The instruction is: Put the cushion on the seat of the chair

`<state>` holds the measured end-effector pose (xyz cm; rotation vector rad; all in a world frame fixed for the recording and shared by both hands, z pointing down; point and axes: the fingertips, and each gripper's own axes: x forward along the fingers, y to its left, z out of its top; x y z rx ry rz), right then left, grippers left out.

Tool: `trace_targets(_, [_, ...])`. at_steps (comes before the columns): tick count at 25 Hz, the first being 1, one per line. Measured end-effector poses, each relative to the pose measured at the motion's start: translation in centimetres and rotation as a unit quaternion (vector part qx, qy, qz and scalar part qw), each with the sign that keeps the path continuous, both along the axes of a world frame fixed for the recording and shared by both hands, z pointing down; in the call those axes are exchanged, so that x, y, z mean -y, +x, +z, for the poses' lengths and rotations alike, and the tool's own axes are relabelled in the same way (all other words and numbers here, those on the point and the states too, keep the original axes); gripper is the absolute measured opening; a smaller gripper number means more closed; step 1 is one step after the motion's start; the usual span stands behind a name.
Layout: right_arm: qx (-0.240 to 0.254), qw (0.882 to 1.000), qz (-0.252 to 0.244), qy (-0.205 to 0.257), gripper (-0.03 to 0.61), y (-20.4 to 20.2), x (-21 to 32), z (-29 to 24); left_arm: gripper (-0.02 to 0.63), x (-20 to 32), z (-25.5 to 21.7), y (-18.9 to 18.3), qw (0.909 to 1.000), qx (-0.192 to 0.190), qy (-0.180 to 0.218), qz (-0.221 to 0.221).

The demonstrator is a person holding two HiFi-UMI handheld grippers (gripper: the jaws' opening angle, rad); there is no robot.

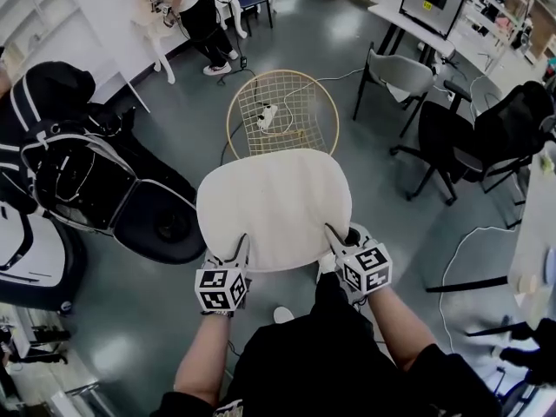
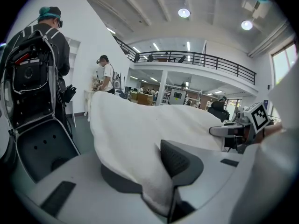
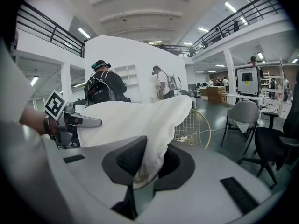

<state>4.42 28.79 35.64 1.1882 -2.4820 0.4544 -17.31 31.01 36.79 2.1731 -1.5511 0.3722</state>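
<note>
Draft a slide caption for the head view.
The left gripper and right gripper clamp the white cushion by its near edge, gold wire chair just beyond.

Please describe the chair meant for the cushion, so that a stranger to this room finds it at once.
Look at the grey floor just beyond the white cushion that the person holds. The chair there is a round basket of gold wire, see-through, unlike the solid grey chair and the black office chair to its right.

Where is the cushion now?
Head view, centre: the cushion hangs between the left gripper and right gripper, each clamped on a near corner, hiding the near rim of the chair.
</note>
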Motion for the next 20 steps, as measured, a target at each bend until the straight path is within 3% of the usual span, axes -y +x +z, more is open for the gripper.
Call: trace_targets(20, [0.021, 0.999, -0.046, -0.006, 0.061, 3.4, 13.8, -1.3, 0.133, 12.2, -2.9, 3.6, 0.999, 0.022, -0.012, -0.037])
